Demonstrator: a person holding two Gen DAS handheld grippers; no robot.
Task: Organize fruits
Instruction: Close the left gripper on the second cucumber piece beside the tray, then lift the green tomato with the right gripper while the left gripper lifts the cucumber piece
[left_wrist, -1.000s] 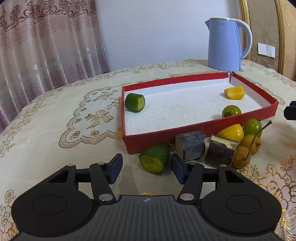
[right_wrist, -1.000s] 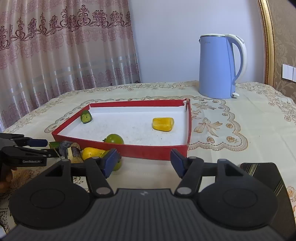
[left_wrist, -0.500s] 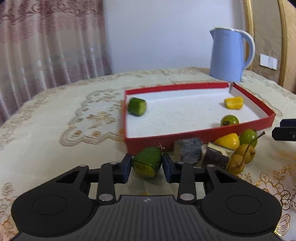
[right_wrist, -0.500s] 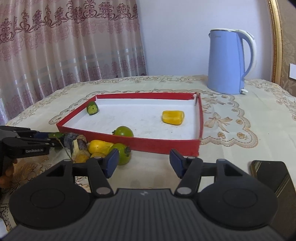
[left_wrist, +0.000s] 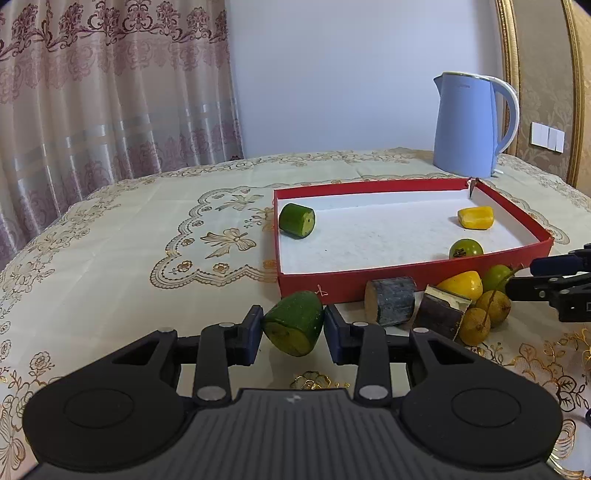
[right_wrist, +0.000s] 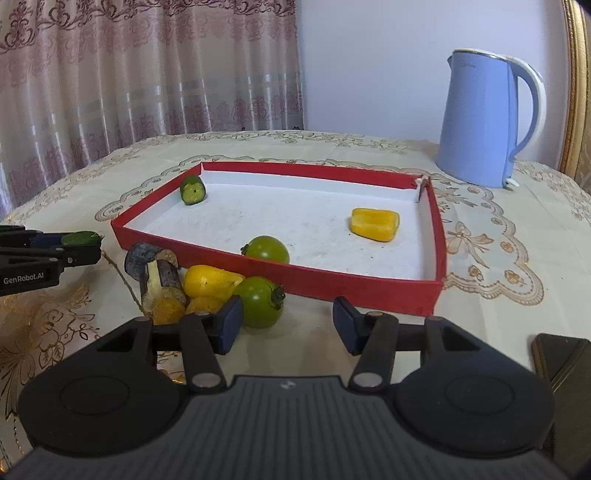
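The left gripper (left_wrist: 293, 328) has its pads pressed on both sides of a green chunk (left_wrist: 293, 323), held just off the cloth at 7 o'clock of the red tray (left_wrist: 413, 275); the step in hand looks like carrying it over the near wall to join the other green piece (left_wrist: 296, 220) lying in the tray's 10 o'clock corner. To do it well: lift straight until the chunk clears the wall; keep the squeeze even, as the skin is rounded and may roll between the pads; go in at the left end, away from the grey log (left_wrist: 390, 301) at 3 o'clock of the chunk; release low so it does not tumble toward the yellow piece (left_wrist: 475, 217).

The right gripper (right_wrist: 287, 325) is partly open and holds nothing; its jaws have just been narrowing, with the green tomato (right_wrist: 258, 301) just ahead of its left pad, not between the pads; it should centre on the fruit before squeezing, minding the yellow pepper (right_wrist: 210, 282) touching it at 9 o'clock.

A second ago the left jaws stood wide with the chunk resting on the cloth between them; now they grip it and it sits raised. The right gripper has drawn nearer the pile, which looks larger in its view.
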